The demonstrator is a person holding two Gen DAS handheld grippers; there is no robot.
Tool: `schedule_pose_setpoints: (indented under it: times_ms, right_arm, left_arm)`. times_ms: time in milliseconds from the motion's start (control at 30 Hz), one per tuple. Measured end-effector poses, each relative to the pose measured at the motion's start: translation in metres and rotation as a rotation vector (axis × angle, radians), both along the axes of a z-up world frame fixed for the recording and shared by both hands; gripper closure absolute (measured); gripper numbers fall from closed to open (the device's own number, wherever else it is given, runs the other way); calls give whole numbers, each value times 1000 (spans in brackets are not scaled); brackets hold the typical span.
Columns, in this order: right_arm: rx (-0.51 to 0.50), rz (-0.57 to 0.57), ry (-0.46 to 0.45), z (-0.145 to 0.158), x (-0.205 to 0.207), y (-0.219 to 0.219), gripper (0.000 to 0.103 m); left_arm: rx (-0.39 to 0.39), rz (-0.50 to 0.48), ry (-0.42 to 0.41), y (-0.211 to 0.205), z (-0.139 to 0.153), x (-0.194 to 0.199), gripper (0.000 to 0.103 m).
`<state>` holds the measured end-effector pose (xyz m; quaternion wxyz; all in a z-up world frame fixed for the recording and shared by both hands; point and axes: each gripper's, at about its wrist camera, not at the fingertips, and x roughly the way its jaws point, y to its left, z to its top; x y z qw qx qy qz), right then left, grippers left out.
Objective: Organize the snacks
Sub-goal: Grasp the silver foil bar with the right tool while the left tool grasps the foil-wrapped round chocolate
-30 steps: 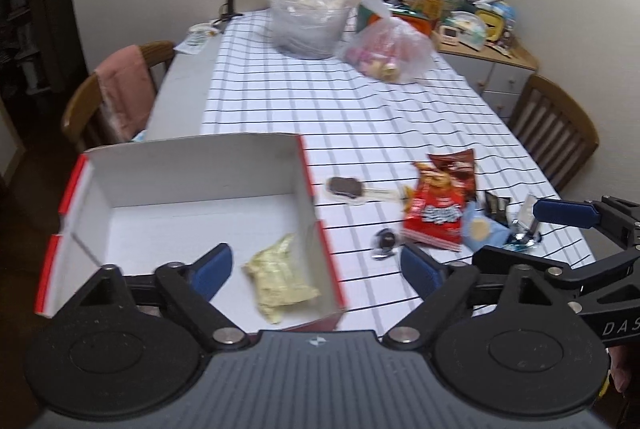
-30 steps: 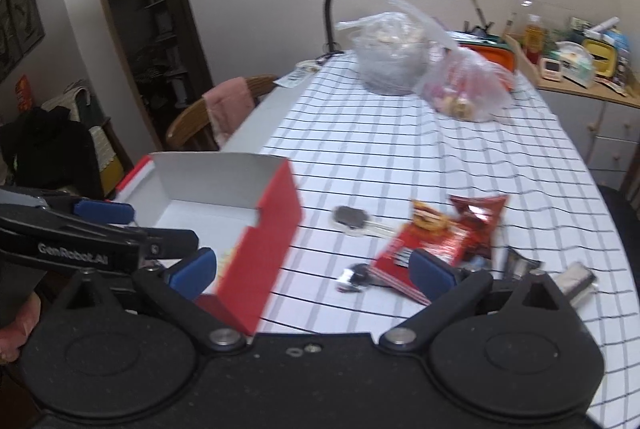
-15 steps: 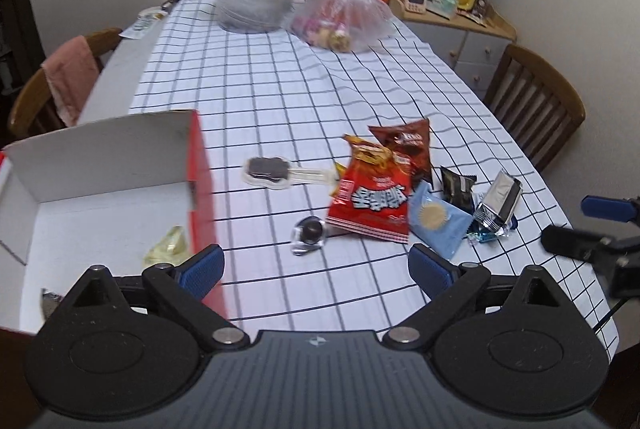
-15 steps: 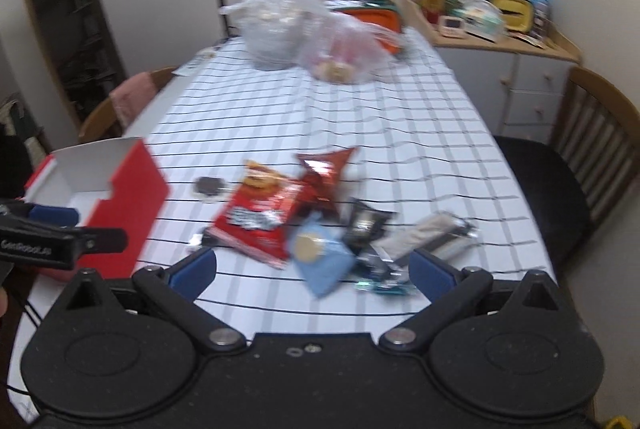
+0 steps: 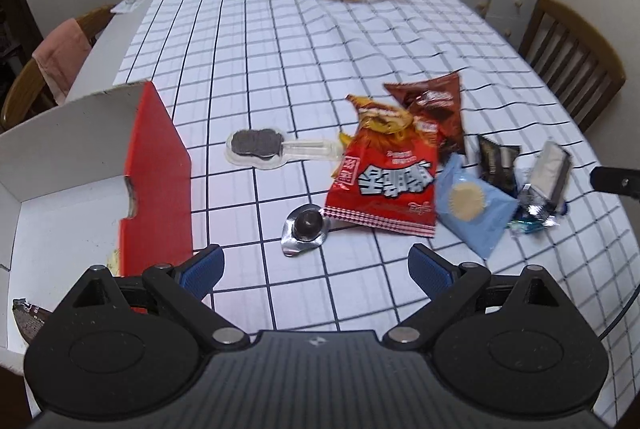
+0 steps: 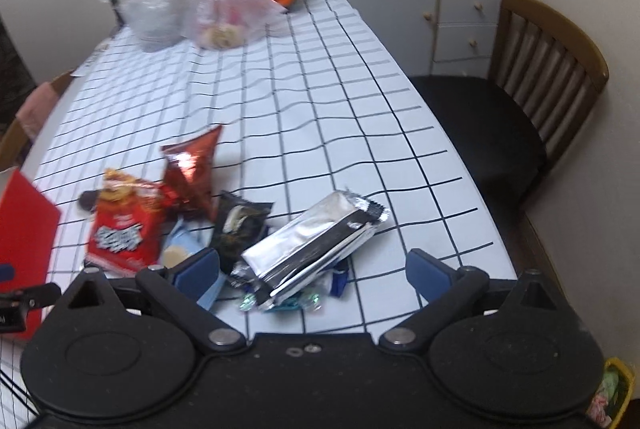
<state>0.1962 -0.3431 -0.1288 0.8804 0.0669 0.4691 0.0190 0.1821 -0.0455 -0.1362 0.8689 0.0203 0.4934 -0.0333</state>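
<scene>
Both grippers have swung rightward from the red-and-white box (image 5: 156, 169) toward the snack pile. Box sits at the table's left edge on the grid tablecloth (image 5: 280, 41). Left gripper (image 5: 316, 267) — fingers spread wide, empty — hovers near the foil-wrapped chocolate (image 5: 306, 227) and red chip bag (image 5: 384, 185). Right gripper (image 6: 312, 269) — likewise spread, empty — hangs over the silver packet (image 6: 312, 241) and black packet (image 6: 240, 225).

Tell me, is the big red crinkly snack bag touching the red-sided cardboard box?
Apart. The left wrist view shows the big red snack bag lying well to the right of the red-sided box, with bare checked tablecloth between them.
</scene>
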Motion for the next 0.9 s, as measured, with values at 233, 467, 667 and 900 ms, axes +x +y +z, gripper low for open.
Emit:
schedule_pose_setpoints:
  times_ms: [233,467,667,900]
  right_arm:
    - [38,-91,121,-21,37,-9,13]
    - [61,-155,185,-37,56,-3,21]
    - [24,-143,206,-43,63,11,30]
    - [7,-134,208,-45,65,15,41]
  left_arm:
    - [-7,63,140,6,-28,40,5]
    - [1,59,196,6,-44,60,8]
    - [-4,50,228,5,-54,73,24]
    - [5,33,249,5,-65,80,39]
